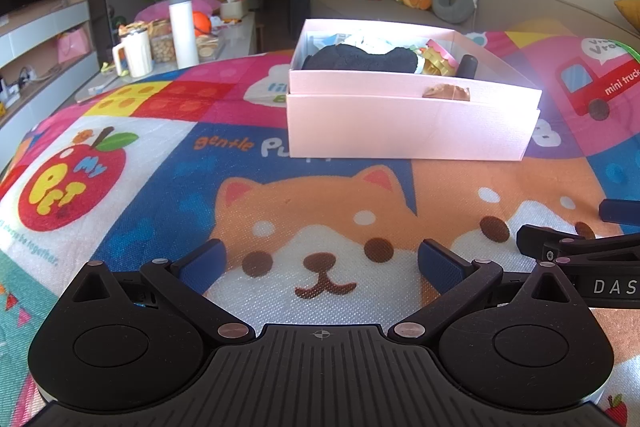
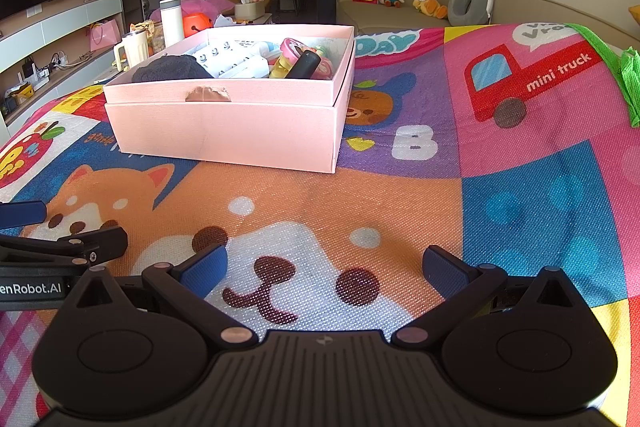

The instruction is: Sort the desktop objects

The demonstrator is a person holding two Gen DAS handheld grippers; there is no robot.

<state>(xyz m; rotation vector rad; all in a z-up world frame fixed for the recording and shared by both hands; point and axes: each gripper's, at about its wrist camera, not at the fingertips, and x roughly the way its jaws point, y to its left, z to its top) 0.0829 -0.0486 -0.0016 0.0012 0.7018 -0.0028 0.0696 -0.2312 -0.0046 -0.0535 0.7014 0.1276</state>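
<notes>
Spread across the work surface was a colourful cartoon-print mat point(image 1: 132, 163), with a sofa point(image 2: 404, 13) and a side table holding a white bottle point(image 1: 183, 29) in the living room behind it. I read the left gripper point(image 1: 322, 263) as spread wide, its blue fingertips point(image 1: 204, 263) well apart and nothing between them; it hovered low over the printed dog face. I read the right gripper point(image 2: 324, 269) the same way: jaws fully apart, empty, low over the mat. Each gripper appeared at the edge of the other's view, just beside it.

A pink box point(image 2: 224, 131) sat on the mat ahead of both grippers, well apart from them, its tray nested in a slightly larger pink base. Inside I noted a dark knitted item point(image 2: 172, 69) at the left, white packets point(image 2: 232, 61) in the middle, a black cylinder point(image 2: 306, 64) tilted against a pink-and-yellow toy point(image 2: 292, 51) at the right. I saw no loose items on the mat near the grippers.
</notes>
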